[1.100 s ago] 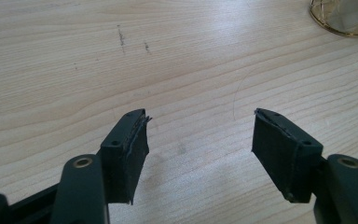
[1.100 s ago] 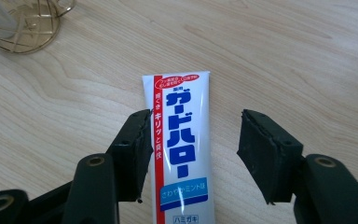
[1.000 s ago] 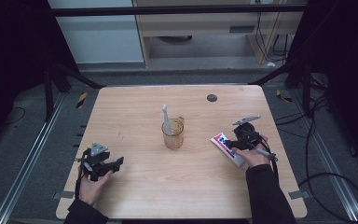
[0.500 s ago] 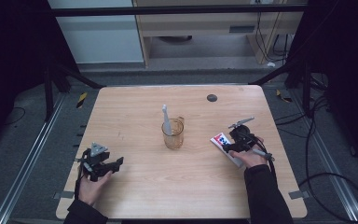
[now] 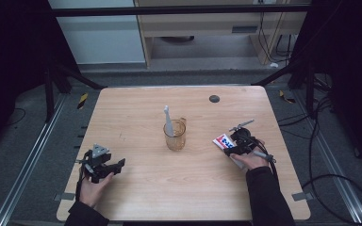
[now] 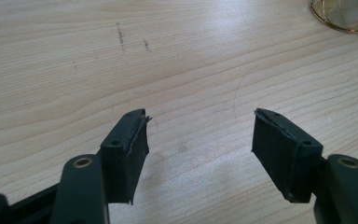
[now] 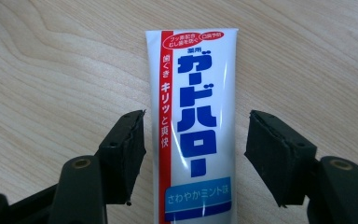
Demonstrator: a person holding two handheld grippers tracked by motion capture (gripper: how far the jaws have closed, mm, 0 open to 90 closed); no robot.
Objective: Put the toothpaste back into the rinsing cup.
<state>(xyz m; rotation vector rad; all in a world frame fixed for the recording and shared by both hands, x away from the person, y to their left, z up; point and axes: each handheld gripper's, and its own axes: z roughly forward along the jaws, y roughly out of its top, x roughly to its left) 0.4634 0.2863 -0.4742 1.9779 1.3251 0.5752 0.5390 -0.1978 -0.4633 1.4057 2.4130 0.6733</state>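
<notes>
Right gripper (image 7: 196,140) has slid back over the glossy flat tube (image 7: 193,121), jaws apart; left gripper (image 6: 200,140) stays spread above woodgrain surface (image 6: 177,60).

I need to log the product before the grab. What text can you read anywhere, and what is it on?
All on the toothpaste tube, lying flat between the right gripper jaws:
"ガードハロー", big blue letters.
"歯ぐきキリッと爽快", red stripe.
"さわやかミント味", light blue band.
"薬用", small.
Red print at the top: too small to read.

**Readable text: tube only**

Tube (image 7: 193,126), frame centre, right gripper view: big blue ガードハロー down the middle; red stripe at left reads 歯ぐき キリッと爽快; light-blue box near bottom reads さわやかミント味. Small red print at top too small to tell.
</notes>
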